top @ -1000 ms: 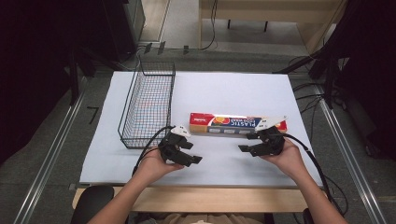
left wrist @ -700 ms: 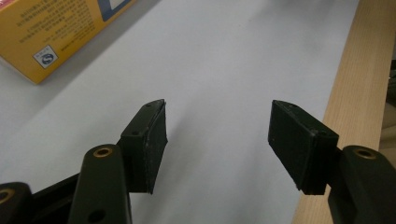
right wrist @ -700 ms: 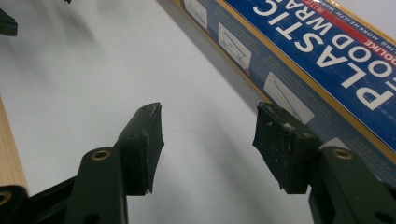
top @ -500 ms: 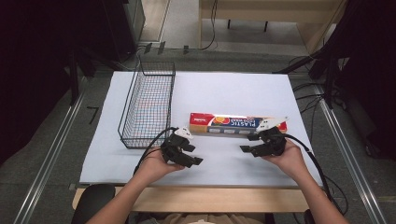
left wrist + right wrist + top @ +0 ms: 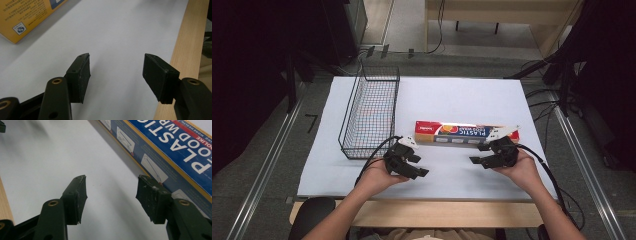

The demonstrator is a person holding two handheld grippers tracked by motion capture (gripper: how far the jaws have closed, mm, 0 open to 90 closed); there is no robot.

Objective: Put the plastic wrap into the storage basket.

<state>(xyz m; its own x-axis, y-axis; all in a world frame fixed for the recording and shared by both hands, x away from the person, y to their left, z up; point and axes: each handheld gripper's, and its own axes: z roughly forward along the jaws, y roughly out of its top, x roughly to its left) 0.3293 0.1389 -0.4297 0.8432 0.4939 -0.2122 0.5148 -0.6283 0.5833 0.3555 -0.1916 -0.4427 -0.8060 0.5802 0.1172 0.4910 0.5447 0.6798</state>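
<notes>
The plastic-wrap box point(image 5: 466, 134) lay lengthwise across the worktop point(image 5: 452, 95), its long axis left-to-right, just beyond both the left hand-held gripper point(image 5: 422, 172) and the right hand-held gripper point(image 5: 473, 161), each with jaws apart on nothing, while the right gripper view revealed its blue lettering close up.
</notes>
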